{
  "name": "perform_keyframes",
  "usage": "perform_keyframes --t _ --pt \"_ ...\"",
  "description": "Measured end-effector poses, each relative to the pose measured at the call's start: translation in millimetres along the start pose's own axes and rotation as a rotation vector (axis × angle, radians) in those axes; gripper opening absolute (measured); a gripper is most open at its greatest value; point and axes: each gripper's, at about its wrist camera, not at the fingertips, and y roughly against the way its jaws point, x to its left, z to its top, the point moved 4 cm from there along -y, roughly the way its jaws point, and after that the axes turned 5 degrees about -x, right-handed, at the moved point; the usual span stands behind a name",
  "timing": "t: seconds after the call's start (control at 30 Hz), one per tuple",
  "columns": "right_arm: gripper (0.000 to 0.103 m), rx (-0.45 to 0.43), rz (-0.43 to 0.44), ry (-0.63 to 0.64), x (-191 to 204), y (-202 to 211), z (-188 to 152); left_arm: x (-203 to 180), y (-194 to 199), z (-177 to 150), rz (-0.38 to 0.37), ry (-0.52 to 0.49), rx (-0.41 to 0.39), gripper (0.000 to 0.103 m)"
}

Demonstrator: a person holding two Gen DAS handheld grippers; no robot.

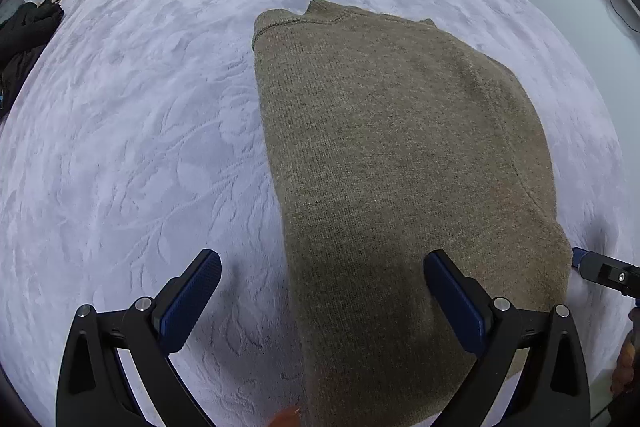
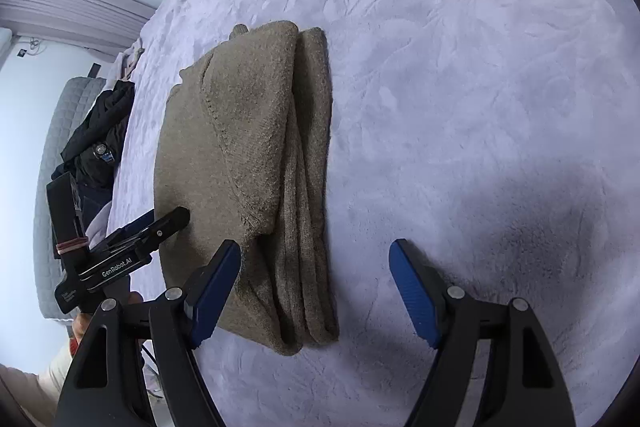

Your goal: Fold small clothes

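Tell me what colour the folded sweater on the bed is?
The sweater is a brownish tan knit, clearest in the left wrist view.

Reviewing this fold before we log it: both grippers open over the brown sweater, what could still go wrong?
1. The stacked layers along the sweater's edge look loose; they may slump apart.
2. The right gripper straddles that edge; pulling away could snag it.
3. The left gripper hovers low over the knit and could drag it.

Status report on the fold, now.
Left gripper open, over near edge of brown sweater. Right gripper open, nothing held. Sweater folded on the lilac bedspread. Nothing in the way.
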Motion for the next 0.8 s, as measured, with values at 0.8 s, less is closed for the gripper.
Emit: perform_keyframes --t 0.8 --pt "0.079 0.037 0.099 0.024 8 -33 51 17 -5 -1 -0.11 0.077 0.072 0.102"
